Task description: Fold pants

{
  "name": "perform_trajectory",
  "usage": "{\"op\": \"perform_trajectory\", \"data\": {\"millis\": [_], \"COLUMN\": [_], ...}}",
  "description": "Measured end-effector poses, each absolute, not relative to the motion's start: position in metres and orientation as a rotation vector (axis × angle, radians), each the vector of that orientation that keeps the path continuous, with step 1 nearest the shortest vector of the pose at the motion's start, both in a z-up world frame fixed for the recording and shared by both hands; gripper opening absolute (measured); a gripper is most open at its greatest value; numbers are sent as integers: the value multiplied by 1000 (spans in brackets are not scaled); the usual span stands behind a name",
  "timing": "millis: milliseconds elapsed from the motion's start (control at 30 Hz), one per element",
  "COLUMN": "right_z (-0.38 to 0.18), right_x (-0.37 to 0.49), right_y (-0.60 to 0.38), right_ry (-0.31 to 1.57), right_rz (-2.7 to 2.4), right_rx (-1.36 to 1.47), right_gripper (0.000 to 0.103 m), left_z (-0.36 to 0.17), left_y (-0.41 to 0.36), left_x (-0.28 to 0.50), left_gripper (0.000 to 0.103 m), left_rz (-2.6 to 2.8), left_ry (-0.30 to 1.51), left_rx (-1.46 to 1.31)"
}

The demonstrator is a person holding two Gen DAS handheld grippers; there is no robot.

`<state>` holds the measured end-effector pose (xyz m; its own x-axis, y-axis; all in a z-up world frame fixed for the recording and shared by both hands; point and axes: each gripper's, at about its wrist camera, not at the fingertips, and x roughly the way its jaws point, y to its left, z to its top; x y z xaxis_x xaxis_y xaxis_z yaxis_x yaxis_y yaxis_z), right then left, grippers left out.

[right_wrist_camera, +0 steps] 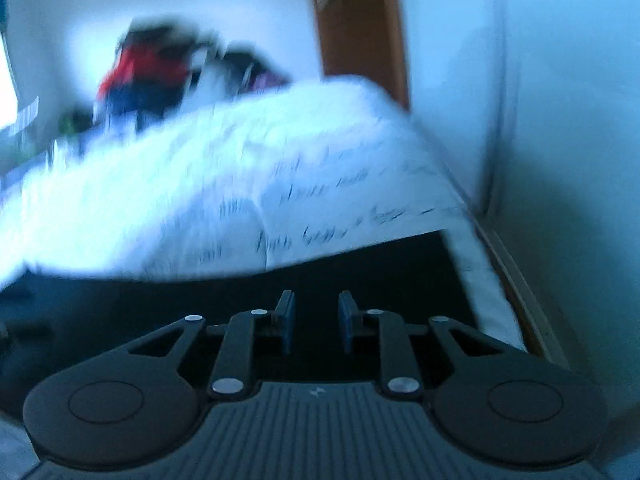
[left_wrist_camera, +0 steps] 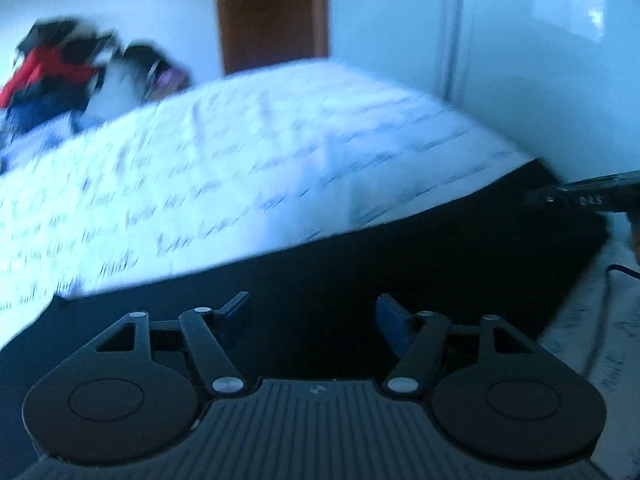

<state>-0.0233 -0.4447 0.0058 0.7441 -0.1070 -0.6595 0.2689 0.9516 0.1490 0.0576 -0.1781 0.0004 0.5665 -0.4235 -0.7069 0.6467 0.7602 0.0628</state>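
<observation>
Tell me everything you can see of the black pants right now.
The black pants are a dark, matte, featureless cloth spread flat on the white printed bedsheet, near its front edge. Their far edge runs straight across the sheet. No seams or waistband can be made out. Both grippers hover above them, open, gripping nothing.

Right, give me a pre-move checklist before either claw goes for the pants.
1. Left claw open: ok, fingers spread wide with nothing between them.
2. Right claw open: ok, a narrower gap, nothing between the fingers.
3. Pants within view: ok, dark fabric lies under both claws on the bed sheet.
4. Edge or waistband to grasp identified: cannot tell, the fabric reads as one dark mass.
5. Images sharp enough to aim: not ok, both views are motion-blurred.
6. Clothes pile away from the pants: ok, it sits at the far end.
</observation>
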Motion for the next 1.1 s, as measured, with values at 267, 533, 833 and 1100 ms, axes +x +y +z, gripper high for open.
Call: {"op": "perform_trajectory", "data": {"millis": [267, 533, 833, 1100], "right_z": [8, 7, 32, -17], "right_x": [9, -22, -101, -177], "right_y": [-449, -435, -477, -498], "right_ry": [707, 724, 441, 422], "right_rz": [-312, -178, -378, -255], "right_rx": [155, 209, 484, 1044], "right_gripper": [23, 23, 68, 68], "left_z": [-23, -21, -13, -17], "left_y": [-187, -197, -208, -228], "left_x": [88, 55, 26, 10], "left_gripper": [64, 68, 68, 68], "left_rz": [-470, -590, -651, -740], "left_ry": [701, 675, 597, 617], "left_rx": [376, 415, 424, 428]}}
